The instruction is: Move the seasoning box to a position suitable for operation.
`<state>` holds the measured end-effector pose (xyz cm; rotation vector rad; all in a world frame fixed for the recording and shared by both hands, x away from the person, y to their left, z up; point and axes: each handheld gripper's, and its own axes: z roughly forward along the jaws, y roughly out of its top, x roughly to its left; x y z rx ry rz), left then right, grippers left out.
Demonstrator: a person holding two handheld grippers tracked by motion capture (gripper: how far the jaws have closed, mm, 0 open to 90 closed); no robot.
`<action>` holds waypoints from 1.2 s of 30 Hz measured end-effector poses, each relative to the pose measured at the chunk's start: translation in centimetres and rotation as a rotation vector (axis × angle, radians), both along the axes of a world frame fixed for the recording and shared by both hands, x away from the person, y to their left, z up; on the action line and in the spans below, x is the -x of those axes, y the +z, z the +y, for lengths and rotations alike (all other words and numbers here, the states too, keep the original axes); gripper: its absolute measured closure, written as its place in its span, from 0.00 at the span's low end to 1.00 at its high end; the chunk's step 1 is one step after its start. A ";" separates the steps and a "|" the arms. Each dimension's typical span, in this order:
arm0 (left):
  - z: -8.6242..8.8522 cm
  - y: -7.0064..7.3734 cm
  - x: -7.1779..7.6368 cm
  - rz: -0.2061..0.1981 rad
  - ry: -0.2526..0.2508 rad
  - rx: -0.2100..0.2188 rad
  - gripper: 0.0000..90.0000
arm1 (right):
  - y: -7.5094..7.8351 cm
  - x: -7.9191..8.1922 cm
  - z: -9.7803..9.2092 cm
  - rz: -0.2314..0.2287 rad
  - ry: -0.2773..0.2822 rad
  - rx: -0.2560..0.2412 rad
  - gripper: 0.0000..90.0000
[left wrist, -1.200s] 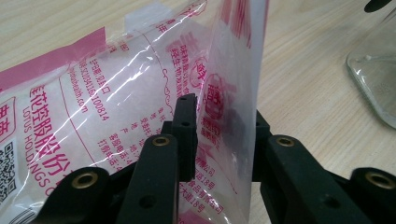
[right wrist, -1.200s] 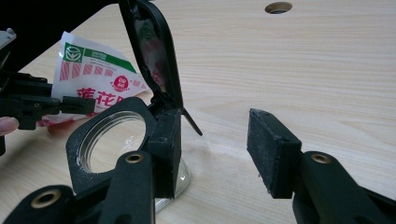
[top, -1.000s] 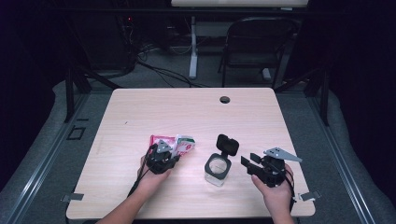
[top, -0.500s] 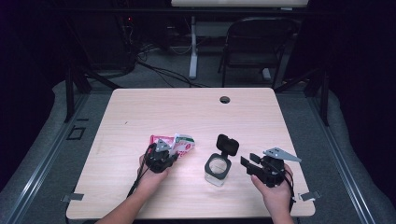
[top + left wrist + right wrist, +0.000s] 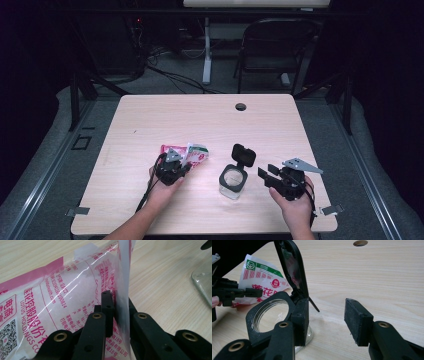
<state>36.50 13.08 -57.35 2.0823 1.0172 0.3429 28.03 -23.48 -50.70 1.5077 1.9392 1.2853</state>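
Observation:
A pink-and-white printed plastic packet (image 5: 194,154) is lifted by one edge off the table (image 5: 200,120) at front left. My left gripper (image 5: 172,169) is shut on it, and in the left gripper view the jaws of the left gripper (image 5: 118,303) pinch the packet's (image 5: 62,297) thin sealed edge. A clear glass jar (image 5: 231,181) with a black collar stands at front centre, its black flip lid (image 5: 243,154) raised. My right gripper (image 5: 265,175) is open just right of the jar. In the right gripper view nothing lies between the pads of the right gripper (image 5: 328,315), and the jar's mouth (image 5: 270,313) and lid (image 5: 293,267) show past the left jaw.
A round cable hole (image 5: 240,106) sits near the table's far edge. A black chair (image 5: 272,50) and floor cables lie beyond the table. Small metal clips (image 5: 330,210) are at the front corners.

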 end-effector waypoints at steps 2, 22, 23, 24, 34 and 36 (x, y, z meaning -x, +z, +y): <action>0.0 0.0 0.0 0.022 0.005 0.012 0.93 | 0.0 0.0 0.0 -0.001 0.000 -0.001 0.61; -0.3 0.0 0.2 -0.023 -0.012 -0.042 0.97 | 0.0 0.0 0.1 -0.001 -0.002 -0.002 0.61; -0.4 -0.1 0.2 -0.025 -0.011 -0.042 0.98 | 0.0 0.0 0.1 -0.001 -0.001 -0.002 0.61; -0.4 -0.1 0.2 -0.026 -0.011 -0.043 0.98 | 0.0 0.0 0.1 -0.001 -0.001 -0.002 0.61; -0.2 -0.1 0.2 -0.026 -0.021 -0.035 1.00 | -0.1 0.0 0.1 -0.001 -0.003 -0.001 0.61; -0.2 0.0 0.2 -0.028 -0.024 -0.036 1.00 | -0.1 0.0 0.1 -0.001 -0.003 -0.001 0.61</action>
